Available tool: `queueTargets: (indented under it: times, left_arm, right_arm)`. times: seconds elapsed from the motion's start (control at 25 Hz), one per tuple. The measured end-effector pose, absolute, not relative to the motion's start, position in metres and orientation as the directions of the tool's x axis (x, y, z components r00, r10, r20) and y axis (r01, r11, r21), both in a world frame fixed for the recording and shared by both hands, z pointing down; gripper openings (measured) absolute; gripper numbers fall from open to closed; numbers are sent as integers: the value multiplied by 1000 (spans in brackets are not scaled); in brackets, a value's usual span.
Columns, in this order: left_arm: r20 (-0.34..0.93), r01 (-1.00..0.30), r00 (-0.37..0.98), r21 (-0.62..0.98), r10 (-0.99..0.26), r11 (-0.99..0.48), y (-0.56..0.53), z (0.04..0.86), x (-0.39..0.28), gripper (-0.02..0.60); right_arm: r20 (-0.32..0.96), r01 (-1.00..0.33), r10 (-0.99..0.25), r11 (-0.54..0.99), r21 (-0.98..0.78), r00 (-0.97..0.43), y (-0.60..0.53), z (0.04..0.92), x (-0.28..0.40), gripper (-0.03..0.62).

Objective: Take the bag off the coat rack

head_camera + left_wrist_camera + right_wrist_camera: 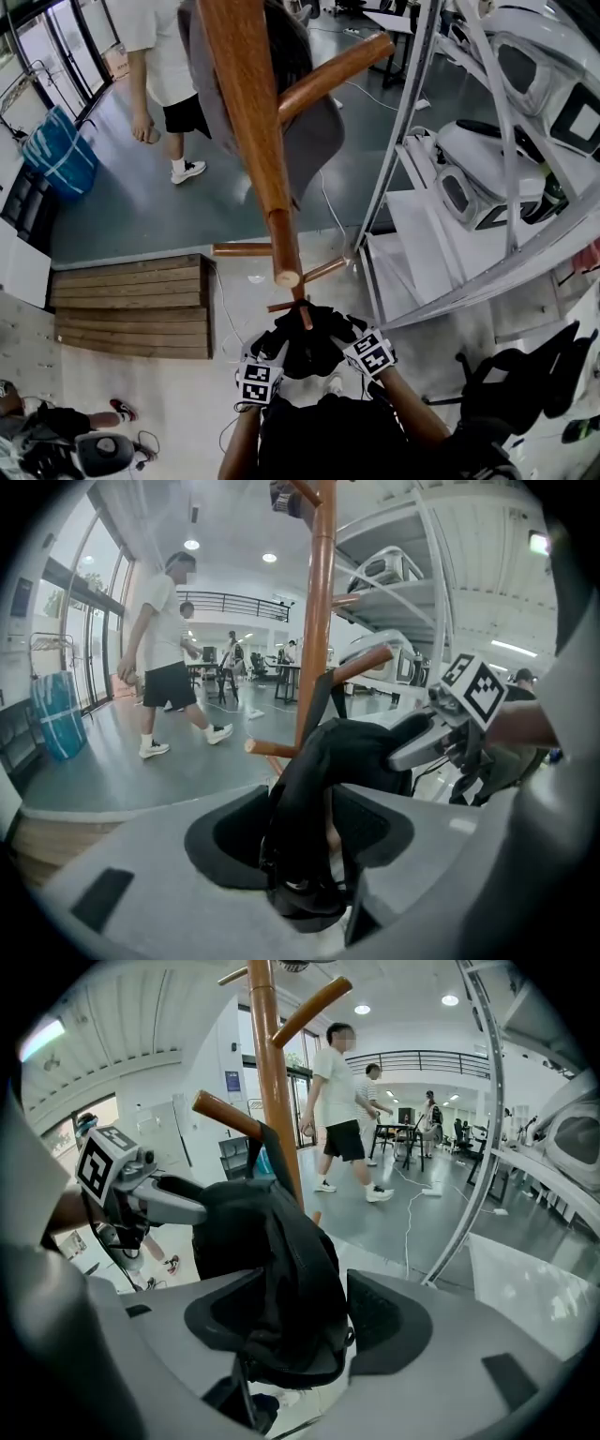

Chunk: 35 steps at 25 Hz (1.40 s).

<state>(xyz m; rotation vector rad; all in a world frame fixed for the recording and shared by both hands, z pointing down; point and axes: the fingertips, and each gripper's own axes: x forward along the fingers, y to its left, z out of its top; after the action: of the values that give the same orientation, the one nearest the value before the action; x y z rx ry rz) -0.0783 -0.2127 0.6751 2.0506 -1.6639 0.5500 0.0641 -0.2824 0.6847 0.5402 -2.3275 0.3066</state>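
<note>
Grey hall floor (141, 216) — wooden steps (131, 305) | bag (309, 349) beside coat rack (248, 112)

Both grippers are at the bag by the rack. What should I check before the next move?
1. Left gripper grip: not ok; jaws apart, black bag between them unclamped.
2. Right gripper grip: not ok; jaws apart round the bag.
3. Bag free of the lower peg: cannot tell; they overlap in the head view.
4. Coat rack standing: ok.
5. Person beyond the rack well clear: ok.
</note>
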Motion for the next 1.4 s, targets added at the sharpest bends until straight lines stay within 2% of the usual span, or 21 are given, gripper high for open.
queueTargets:
  times: [0.24,0.52,0.76,1.08,1.4]
  left_arm:
    - [589,-979,191,56,-785,-196,-220,684,-79,224]
    - [599,-978,175,16,-781,-207,-224,685,-81,151]
    - [604,-966,225,37,-765,-255,-222,686,-76,102]
    - [617,-957,279,112,-736,-269,-220,687,-74,81]
    - [614,-952,294,119,-733,-282,-216,679,-72,77]
  right_arm:
    - [723,-471,-293,881,-51,-626,-288,699,66,241]
    - [731,-481,-296,875,-50,-615,-287,696,62,235]
    - [735,-510,-318,859,-43,-598,-289,699,65,146]
    - [744,-528,-323,848,-47,-585,-289,696,65,105]
    - [741,-534,-324,844,-55,-588,-280,690,66,92]
